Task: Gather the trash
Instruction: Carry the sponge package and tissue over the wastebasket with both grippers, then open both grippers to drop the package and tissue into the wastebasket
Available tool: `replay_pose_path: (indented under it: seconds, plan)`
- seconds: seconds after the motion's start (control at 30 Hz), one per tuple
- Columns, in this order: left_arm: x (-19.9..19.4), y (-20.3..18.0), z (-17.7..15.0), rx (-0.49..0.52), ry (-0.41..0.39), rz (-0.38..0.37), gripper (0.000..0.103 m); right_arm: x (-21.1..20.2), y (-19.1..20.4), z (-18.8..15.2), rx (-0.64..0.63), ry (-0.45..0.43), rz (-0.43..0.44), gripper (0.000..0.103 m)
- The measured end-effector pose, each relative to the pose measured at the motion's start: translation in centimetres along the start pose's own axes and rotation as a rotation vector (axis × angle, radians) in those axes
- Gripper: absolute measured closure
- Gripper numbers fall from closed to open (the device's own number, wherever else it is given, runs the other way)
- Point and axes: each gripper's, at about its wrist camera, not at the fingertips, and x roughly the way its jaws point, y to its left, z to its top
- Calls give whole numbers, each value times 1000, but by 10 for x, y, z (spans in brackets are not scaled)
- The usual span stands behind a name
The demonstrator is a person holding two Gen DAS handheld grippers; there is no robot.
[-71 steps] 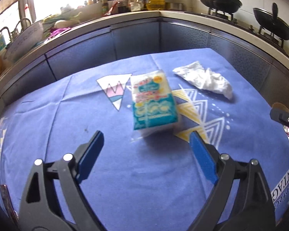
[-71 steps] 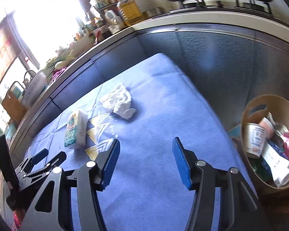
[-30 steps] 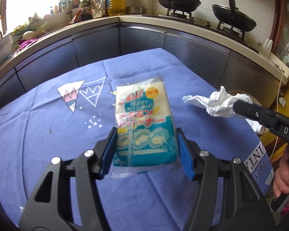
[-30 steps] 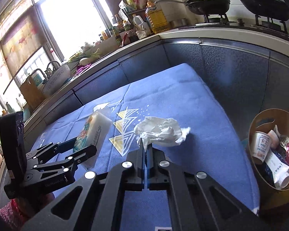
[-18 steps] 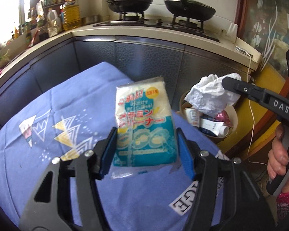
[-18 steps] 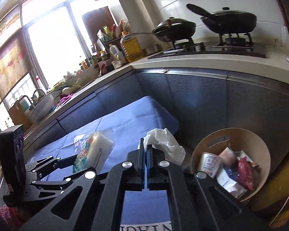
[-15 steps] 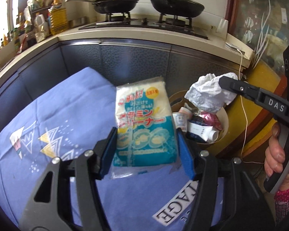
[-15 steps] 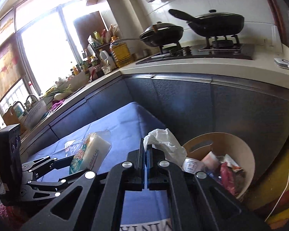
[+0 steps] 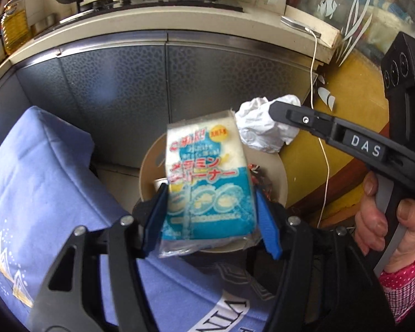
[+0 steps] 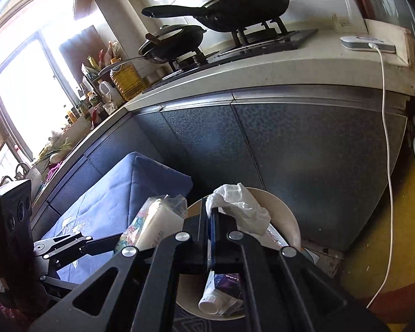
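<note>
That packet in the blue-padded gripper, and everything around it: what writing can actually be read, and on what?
"DAS": white letters on the black right gripper arm.
"メラミン" and "ーナー", red, on the blue-and-white plastic-wrapped sponge packet; its other print is too blurred.
"VIN", a cut-off word, white, on the blue patterned tablecloth edge.
Print on the trash in the round beige bin: too small.

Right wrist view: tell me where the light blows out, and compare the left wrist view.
Right wrist view: the window at upper left is blown out to white, and the near tong arms are almost black. Left wrist view: evenly lit, no such glare, the print on the sponge packet sharp; both views curve the countertop edge.
</note>
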Motion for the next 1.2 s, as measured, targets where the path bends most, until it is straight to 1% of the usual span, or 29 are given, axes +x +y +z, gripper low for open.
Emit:
replay_pose_path:
  seconds: [0.17, 0.2, 0.23, 0.3, 0.33, 0.43, 0.67, 0.73, 0.77, 0.8, 0.87, 1.03, 1.2]
  plan:
    - [32, -4, 5, 7, 60, -1, 42, 26, -13, -4, 32, 58, 8, 102]
    - [38, -4, 5, 6, 71, 4, 39, 31, -16, -6, 43, 73, 15, 102]
    - [45, -3, 6, 3, 90, 6, 33, 36, -19, -8, 57, 89, 25, 102]
    - [56, 0, 4, -10, 122, 12, 24, 47, -27, -11, 104, 117, 49, 102]
    - [59, 1, 4, -17, 128, 20, 24, 52, -31, -13, 131, 133, 68, 101]
    - [59, 6, 4, -39, 122, 30, 24, 55, -37, -18, 177, 144, 90, 101]
    - [38, 24, 4, -102, 66, 50, 23, 46, -34, -19, 177, 123, 88, 100]
    - [32, 27, 2, -115, 55, 49, 23, 46, -31, -18, 177, 120, 88, 97]
    - [29, 28, 2, -118, 50, 50, 23, 46, -32, -18, 179, 122, 87, 89]
    - [26, 29, 1, -119, 46, 51, 23, 46, -31, -17, 183, 124, 88, 65]
    - [21, 29, -3, -118, 39, 55, 23, 45, -30, -17, 203, 102, 81, 32]
    - [1, 33, -13, -121, 10, 67, 23, 33, -20, -15, 195, 69, 103, 32]
    - [-17, 42, -24, -155, -15, 65, 23, 25, -16, -11, 223, 72, 140, 32]
